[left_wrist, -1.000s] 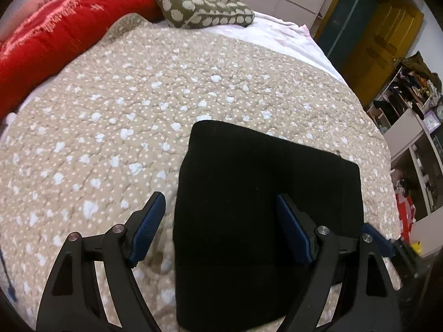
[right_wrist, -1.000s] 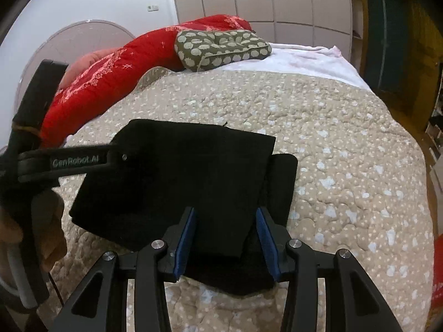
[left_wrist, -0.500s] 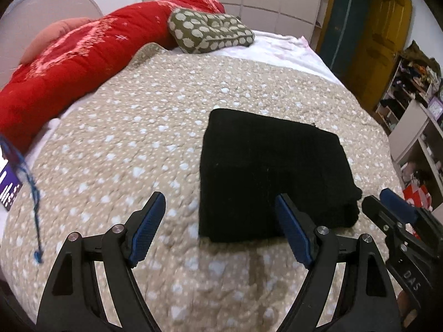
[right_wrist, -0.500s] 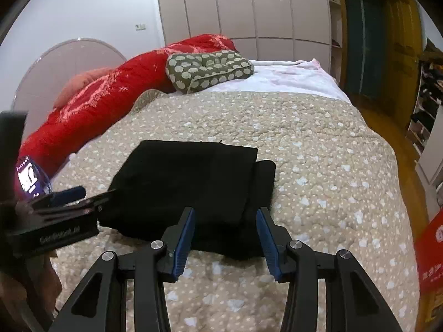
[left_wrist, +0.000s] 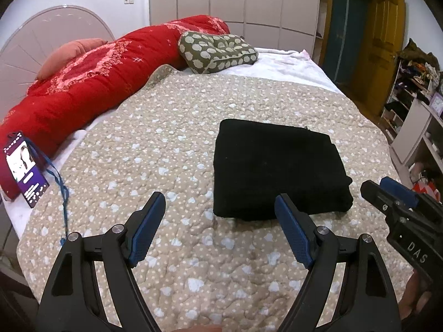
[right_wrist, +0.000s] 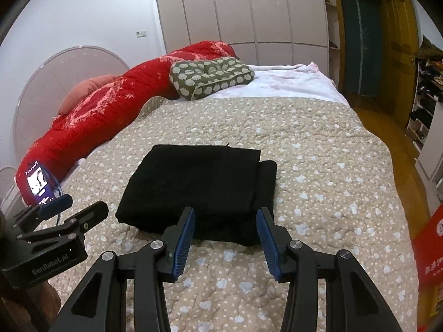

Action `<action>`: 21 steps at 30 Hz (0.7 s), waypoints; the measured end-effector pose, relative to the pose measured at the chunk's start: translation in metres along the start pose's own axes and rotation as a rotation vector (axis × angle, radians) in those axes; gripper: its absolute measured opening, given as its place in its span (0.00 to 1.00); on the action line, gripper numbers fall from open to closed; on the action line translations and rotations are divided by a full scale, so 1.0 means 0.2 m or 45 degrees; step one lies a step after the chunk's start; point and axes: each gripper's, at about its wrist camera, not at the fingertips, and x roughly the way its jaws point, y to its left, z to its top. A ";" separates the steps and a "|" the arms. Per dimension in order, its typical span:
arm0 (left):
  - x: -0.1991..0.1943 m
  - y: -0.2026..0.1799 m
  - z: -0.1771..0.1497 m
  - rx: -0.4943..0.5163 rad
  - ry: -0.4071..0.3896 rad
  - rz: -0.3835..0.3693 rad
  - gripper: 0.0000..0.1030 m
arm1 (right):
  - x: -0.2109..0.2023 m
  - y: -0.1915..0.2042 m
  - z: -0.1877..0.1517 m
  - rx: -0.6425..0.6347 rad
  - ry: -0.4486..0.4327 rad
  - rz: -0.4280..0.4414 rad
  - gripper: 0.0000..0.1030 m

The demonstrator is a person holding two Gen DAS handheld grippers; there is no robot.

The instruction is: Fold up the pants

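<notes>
The black pants (left_wrist: 277, 166) lie folded into a thick rectangle on the beige dotted quilt (left_wrist: 155, 149). In the right wrist view the pants (right_wrist: 199, 185) show a top layer set back from a lower layer at the right. My left gripper (left_wrist: 220, 210) is open and empty, held above the quilt just in front of the pants. My right gripper (right_wrist: 225, 218) is open and empty, held just in front of the pants' near edge. Each gripper shows in the other's view, the right one (left_wrist: 398, 202) at the right and the left one (right_wrist: 55, 221) at the left.
A red duvet (left_wrist: 83, 83) runs along the left side of the bed. A green patterned cushion (left_wrist: 216, 49) lies at the far end. A phone (left_wrist: 25, 168) with a blue cord rests at the left edge. Shelves (left_wrist: 415, 110) and a red box (right_wrist: 432, 249) stand to the right.
Both grippers have pulled back and risen away from the pants, which now lie folded and untouched on the quilt. The view has widened to show the room.
</notes>
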 end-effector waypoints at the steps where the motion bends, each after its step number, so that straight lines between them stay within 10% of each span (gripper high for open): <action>1: -0.01 0.00 0.00 -0.005 -0.001 -0.003 0.80 | -0.01 0.00 0.00 0.001 -0.005 0.002 0.43; 21: -0.05 -0.05 -0.05 0.037 -0.029 0.002 0.80 | -0.02 0.01 -0.01 -0.014 0.010 0.000 0.44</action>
